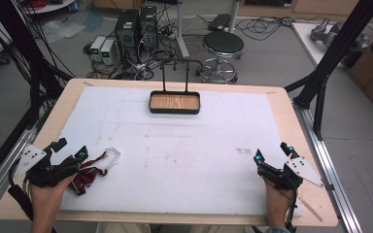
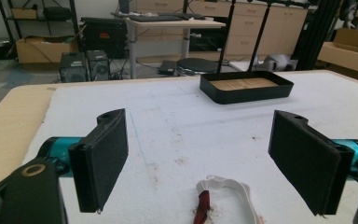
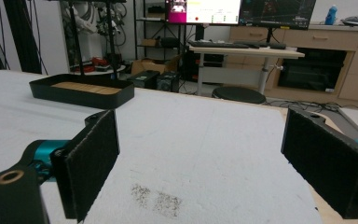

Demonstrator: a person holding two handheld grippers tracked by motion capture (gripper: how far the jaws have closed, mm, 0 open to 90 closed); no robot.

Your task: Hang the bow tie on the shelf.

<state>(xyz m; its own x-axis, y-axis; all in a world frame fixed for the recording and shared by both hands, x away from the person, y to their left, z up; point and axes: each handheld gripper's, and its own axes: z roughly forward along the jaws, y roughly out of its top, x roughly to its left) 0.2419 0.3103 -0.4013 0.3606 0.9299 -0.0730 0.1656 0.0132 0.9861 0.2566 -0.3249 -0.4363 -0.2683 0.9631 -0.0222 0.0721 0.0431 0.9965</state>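
L gripper jaws wide over white/maroon cloth

Both handheld units are the same build: the left gripper and right gripper are matte black frames with teal anodized collars behind the jaws, each topped by a grey three-cornered plate with small dark dots, and a black cable trails off each one. Up close the jaws are flat rectangular slabs faced in black foam, with a brass-ringed hole in the frame
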